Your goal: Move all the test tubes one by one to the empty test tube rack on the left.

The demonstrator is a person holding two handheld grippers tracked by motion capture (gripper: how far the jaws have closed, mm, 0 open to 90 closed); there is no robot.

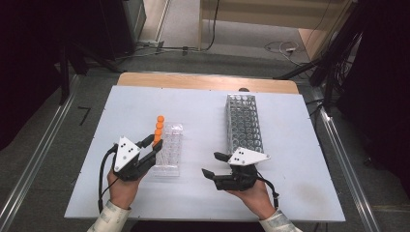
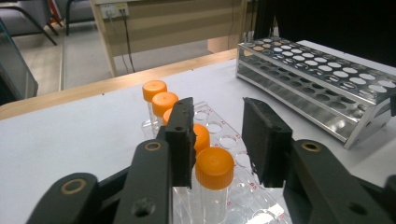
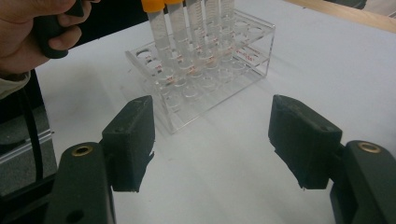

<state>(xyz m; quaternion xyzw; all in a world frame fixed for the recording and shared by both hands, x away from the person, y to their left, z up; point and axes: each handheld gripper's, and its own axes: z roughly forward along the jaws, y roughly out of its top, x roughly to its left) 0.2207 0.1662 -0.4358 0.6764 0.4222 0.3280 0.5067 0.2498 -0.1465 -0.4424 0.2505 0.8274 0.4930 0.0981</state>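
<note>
Tube (image 2: 214,175) nearest the left gripper (image 2: 217,140): clear plastic, orange screw cap, standing upright in the near end of the clear rack (image 2: 233,198). It sits between the left jaws; there is a visible gap on the right side of the cap, and I can't tell whether the left pad touches it. So the jaws are spread around it, not pinching.

Handling, my read:
- Light and stiff. A thin plastic wall should take a modest squeeze, no more.
- The smooth body is probably slippery; the cap looks like the better grip.
- Grab at the cap or just under it, pads square to the tube, and pull straight up. A tilt would bind it in the hole and drag the light rack along.
- The next tube (image 2: 200,137) stands just beside it, so there is little room for the far pad.

Looks: five orange-capped tubes in one row along the rack's left edge (image 1: 158,129), with printed graduation marks on the walls (image 3: 161,35). The other holes look empty.

Right gripper (image 1: 212,164) is well apart from the rack, resting near the table (image 1: 290,193) with jaws wide open on nothing. Metal rack (image 1: 244,123) stands right of centre, holes empty.
</note>
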